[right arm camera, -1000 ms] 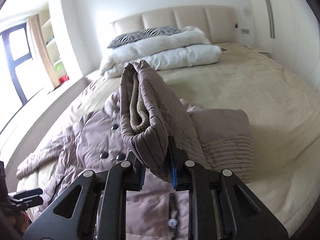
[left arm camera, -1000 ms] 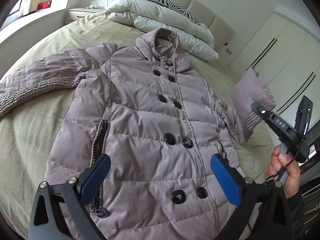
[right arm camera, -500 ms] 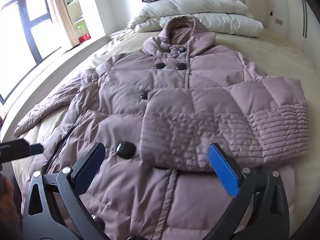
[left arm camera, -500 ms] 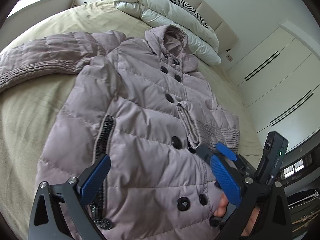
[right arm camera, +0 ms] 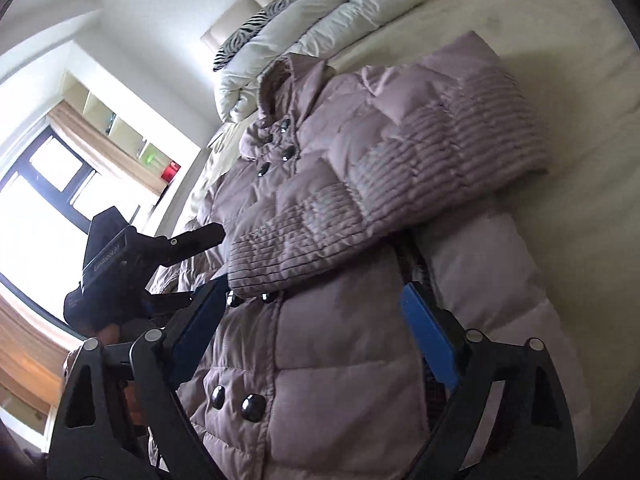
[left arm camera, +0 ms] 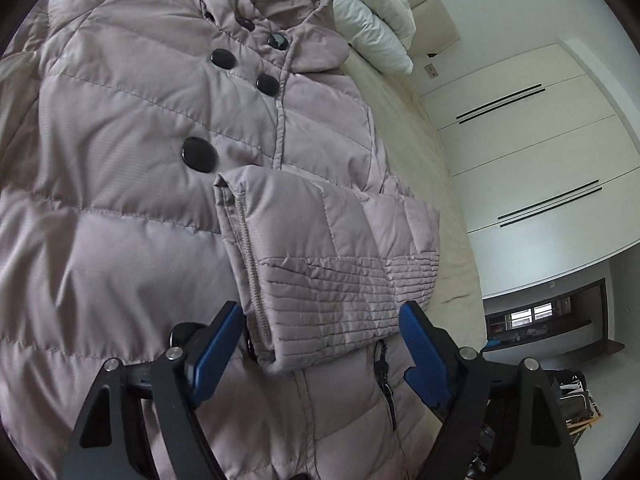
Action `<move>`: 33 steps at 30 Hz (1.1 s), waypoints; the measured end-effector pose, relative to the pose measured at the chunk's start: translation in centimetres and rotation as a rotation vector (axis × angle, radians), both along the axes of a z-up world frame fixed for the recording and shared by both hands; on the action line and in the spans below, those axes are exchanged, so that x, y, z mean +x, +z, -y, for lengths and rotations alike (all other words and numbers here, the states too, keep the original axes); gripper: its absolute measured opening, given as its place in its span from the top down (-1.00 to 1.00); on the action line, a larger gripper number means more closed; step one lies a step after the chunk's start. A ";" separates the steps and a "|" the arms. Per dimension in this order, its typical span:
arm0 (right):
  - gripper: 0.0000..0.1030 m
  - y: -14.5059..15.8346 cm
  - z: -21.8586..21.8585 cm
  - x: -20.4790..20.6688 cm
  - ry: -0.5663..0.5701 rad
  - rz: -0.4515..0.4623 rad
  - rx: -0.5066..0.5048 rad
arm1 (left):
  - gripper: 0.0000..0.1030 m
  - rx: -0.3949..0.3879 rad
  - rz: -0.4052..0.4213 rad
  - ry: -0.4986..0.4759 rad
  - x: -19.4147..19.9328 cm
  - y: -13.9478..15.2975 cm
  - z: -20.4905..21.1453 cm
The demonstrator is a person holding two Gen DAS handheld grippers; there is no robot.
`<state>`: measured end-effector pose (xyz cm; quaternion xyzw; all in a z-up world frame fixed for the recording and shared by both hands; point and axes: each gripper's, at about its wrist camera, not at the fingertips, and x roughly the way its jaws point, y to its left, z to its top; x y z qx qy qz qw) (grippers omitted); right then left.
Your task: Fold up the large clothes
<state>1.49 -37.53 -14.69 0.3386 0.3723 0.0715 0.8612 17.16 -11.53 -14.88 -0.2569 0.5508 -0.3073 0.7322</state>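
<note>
Daylight floods in from the window (right arm camera: 48, 184), blown out white. The coat (left arm camera: 132, 184) is evenly lit with soft shadows. Fisheye edges curve and darken; slight blur, perhaps.

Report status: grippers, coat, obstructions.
Left gripper closing, nothing pinched. Right gripper closing, empty. Mauve quilted puffer coat flat on bed, one sleeve folded across front. Nothing in the way.

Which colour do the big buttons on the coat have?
Glossy black buttons on the mauve-grey coat; clearest in the left wrist view.

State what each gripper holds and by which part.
Nothing is held. The left gripper straddles the folded sleeve's cuff, jaws closing; the right gripper hangs over the coat, also closing.
</note>
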 end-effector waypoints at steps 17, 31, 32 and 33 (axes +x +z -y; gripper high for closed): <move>-0.47 -3.1 4.8 -0.2 -0.099 0.003 0.346 | 0.67 -0.005 0.172 0.054 4.8 8.0 -3.7; -0.48 -6.7 6.4 10.9 -0.286 0.062 0.847 | 0.67 -0.082 0.317 0.228 9.3 15.2 -14.0; -0.48 -7.0 6.4 11.6 -0.308 0.065 0.851 | 0.67 -0.083 0.318 0.236 9.7 15.0 -14.5; -0.48 -7.2 6.5 12.2 -0.330 0.068 0.844 | 0.67 -0.085 0.319 0.245 9.9 14.7 -14.9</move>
